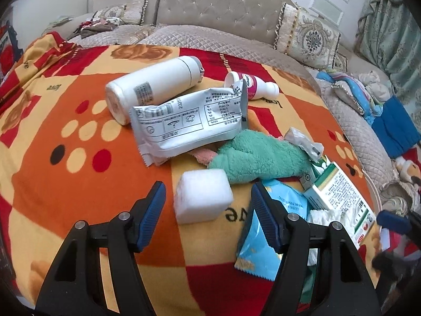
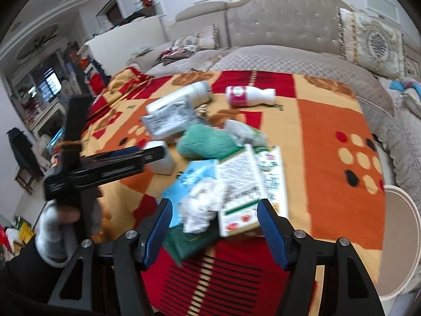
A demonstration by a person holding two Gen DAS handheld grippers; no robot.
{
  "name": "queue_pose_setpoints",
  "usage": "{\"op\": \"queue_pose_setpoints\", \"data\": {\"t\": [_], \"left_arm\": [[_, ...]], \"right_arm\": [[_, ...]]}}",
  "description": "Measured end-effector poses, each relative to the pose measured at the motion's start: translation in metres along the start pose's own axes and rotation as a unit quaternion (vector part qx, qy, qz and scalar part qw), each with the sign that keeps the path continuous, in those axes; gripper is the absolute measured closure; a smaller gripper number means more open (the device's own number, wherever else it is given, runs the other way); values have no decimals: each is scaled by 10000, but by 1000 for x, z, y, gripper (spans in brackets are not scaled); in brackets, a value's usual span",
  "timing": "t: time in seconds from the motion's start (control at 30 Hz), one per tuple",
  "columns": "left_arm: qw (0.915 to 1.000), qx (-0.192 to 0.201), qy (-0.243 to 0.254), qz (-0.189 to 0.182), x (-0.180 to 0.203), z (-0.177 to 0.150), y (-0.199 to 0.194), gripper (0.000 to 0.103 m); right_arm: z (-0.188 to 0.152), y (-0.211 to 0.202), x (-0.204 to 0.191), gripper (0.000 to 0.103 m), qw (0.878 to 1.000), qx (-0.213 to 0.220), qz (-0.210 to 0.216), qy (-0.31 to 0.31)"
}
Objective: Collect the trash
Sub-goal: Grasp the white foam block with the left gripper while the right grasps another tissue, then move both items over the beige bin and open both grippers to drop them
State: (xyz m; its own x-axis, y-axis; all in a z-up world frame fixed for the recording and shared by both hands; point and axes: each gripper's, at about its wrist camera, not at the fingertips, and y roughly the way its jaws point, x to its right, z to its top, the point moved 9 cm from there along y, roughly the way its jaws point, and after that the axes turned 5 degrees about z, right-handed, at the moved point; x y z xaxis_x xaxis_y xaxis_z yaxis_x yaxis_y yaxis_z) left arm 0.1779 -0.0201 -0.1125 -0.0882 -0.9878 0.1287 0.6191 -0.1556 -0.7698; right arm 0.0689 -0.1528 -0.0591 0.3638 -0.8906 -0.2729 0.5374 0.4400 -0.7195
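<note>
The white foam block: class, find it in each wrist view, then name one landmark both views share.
Left wrist view: the white foam block lies low in the middle, between the open left tongs.
Right wrist view: the block sits left of centre, partly hidden behind the left tongs.
Shared landmark: the green towel, just beyond it.

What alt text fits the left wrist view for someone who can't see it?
The open left claw straddles a white foam block on an orange and red blanket. Behind lie a white wrapper, green cloth, white flask and small bottle; at right, a blue packet and medicine box.
</note>
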Motion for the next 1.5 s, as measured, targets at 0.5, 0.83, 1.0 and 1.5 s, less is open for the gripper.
{"op": "queue_pose_setpoints", "data": {"t": [0.5, 0.83, 1.0, 1.5], "left_arm": [[9998, -83, 82, -182, -10, -2, -10, 69], [9983, 173, 231, -509, 21, 4, -59, 69], [9959, 294, 475, -713, 55, 1, -79, 69], [9876, 259, 1134, -1051, 157, -11, -91, 69]], "right_arm": [[-17, 69, -23, 79, 9913, -623, -421, -1081], [-6, 13, -28, 81, 9980, 14, 346, -533], [-4, -17, -22, 81, 9982, 298, 280, -445], [-16, -76, 52, 81, 9971, 652, -394, 26]]}}
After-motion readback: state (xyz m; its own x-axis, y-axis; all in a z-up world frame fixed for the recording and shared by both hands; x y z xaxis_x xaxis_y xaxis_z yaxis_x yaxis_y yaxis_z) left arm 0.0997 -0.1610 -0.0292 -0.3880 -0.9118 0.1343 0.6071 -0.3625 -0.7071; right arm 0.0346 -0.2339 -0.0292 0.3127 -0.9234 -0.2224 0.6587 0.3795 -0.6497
